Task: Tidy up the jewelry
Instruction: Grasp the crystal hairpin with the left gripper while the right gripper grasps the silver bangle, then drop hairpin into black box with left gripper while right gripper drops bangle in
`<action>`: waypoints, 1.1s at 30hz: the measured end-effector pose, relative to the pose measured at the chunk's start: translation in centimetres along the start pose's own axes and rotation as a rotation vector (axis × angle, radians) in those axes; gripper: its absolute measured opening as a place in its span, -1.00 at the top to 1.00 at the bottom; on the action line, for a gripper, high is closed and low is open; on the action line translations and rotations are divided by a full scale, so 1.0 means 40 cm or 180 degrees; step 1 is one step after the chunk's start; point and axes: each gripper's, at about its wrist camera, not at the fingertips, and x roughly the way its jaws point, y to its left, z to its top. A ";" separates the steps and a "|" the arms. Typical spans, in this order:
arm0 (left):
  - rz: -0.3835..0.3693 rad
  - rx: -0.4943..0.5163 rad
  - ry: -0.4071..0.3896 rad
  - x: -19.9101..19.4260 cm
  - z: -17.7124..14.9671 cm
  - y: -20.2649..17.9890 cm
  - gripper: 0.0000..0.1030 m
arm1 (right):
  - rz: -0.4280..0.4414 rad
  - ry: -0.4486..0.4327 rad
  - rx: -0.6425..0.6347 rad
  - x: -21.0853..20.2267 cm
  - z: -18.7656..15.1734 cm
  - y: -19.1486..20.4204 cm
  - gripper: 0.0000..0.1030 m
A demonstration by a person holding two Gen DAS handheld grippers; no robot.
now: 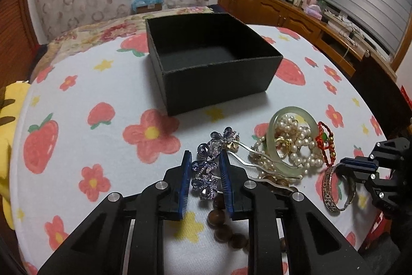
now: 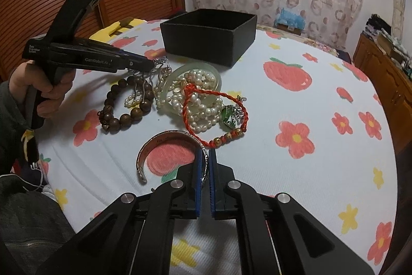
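A blue crystal hairpin (image 1: 203,182) lies on the strawberry cloth with my left gripper (image 1: 205,153) shut on its jewelled head, both blue pads touching it. Its silver prongs run right under the jewelry pile. My right gripper (image 2: 205,150) is shut on the rim of a silver cuff bangle (image 2: 144,153), which rests on the cloth. The pile holds a pale jade bangle (image 2: 180,68), pearl strands (image 2: 203,107), a red cord bracelet (image 2: 213,94) and a wooden bead bracelet (image 2: 123,117). An open black box (image 1: 213,84) stands behind the pile, with nothing inside.
A hand (image 2: 51,92) holds the left gripper's handle at the left. A yellow plush (image 1: 10,120) sits past the table's left edge. A wooden sideboard (image 1: 283,9) with clutter runs along the right wall. The cloth (image 2: 309,172) right of the pile is bare.
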 end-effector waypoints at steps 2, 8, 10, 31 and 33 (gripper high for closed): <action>0.0008 -0.0031 -0.0065 -0.012 -0.002 0.003 0.63 | -0.0015 -0.0037 -0.0017 -0.009 0.004 0.002 0.89; 0.0055 -0.0050 -0.0265 -0.052 0.008 0.000 0.63 | -0.0071 -0.0190 -0.0052 -0.040 0.030 0.000 0.90; 0.0070 -0.0061 -0.0322 -0.062 0.016 0.000 0.63 | -0.0104 -0.0235 -0.0066 -0.046 0.043 -0.004 0.89; 0.0298 -0.0124 -0.0640 -0.060 0.202 0.013 0.63 | -0.0419 -0.0601 -0.0129 -0.015 0.240 -0.083 0.89; 0.0337 -0.0148 -0.0622 -0.041 0.226 0.021 0.63 | -0.0463 -0.0627 -0.0139 -0.008 0.265 -0.091 0.89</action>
